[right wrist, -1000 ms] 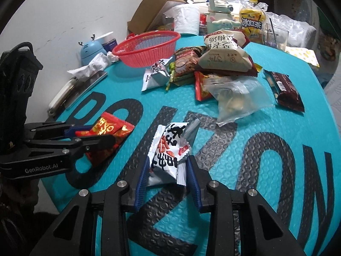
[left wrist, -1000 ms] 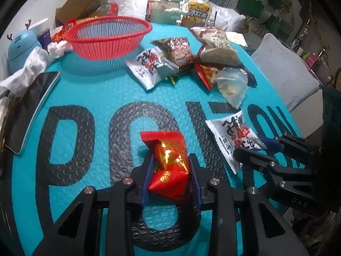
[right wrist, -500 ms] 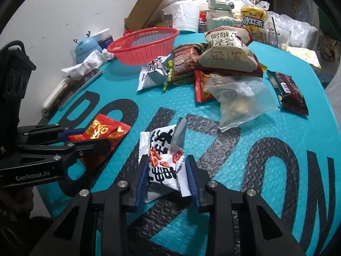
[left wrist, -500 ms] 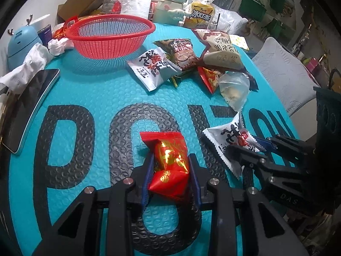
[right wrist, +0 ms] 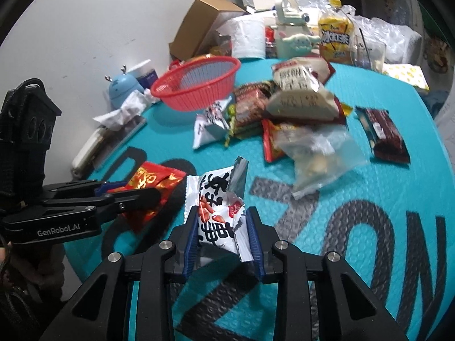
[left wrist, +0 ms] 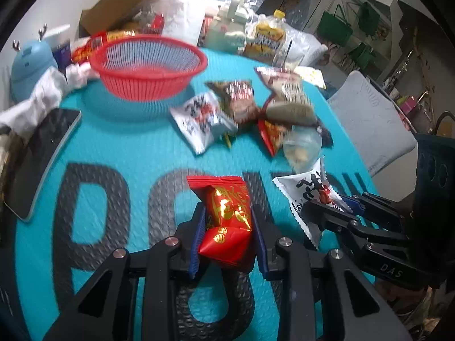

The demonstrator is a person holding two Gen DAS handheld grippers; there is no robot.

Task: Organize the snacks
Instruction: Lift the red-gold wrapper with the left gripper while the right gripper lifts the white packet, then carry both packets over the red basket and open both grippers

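Snacks gripped: left gripper (left wrist: pixel 227 224) pinches glossy red packet (left wrist: pixel 227 216); right gripper (right wrist: pixel 221 227) clamps crumpled white packet (right wrist: pixel 216 207).

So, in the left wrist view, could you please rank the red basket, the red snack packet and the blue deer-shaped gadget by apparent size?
1. Red basket, clearly largest.
2. Red snack packet, though it sits nearest the camera, so its size is flattered.
3. Blue deer-shaped gadget, partly hidden by the tissue; close to the packet, so unsure.
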